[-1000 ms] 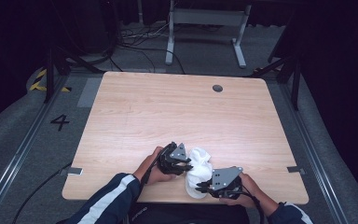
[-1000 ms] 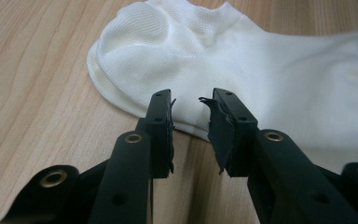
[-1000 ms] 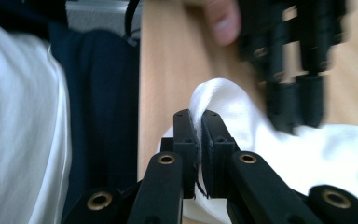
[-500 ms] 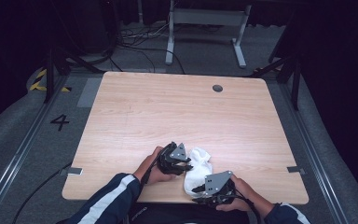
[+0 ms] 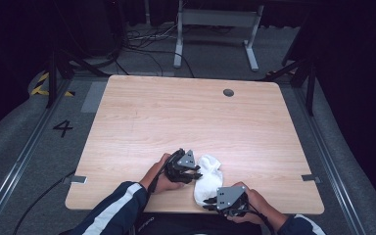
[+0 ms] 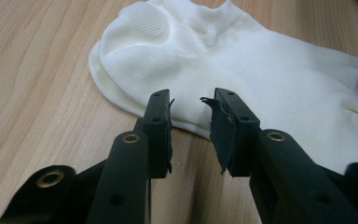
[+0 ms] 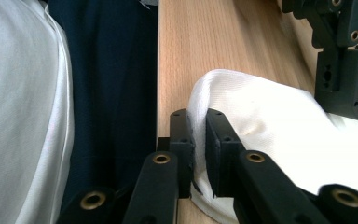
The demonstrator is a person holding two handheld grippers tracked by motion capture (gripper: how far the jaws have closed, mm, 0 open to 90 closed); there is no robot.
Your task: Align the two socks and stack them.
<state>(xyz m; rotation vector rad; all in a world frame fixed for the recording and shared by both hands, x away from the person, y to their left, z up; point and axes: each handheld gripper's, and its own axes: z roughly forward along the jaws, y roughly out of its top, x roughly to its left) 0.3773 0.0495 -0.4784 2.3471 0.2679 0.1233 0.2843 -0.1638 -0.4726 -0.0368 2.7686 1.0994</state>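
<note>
One white sock [image 5: 207, 178] lies at the table's [image 5: 176, 122] near edge, long axis running from the left gripper [image 5: 192, 170] toward the right gripper [image 5: 214, 201]. Right jaws are pinched on the sock's near end, having just closed on the fabric. Left jaws stand apart over the sock's edge — not gripping. Nothing else near the sock obstructs.

lab | dark recording bay | floor rails [image 5: 17, 161] | floor mark 4 [image 5: 62, 128]
</note>
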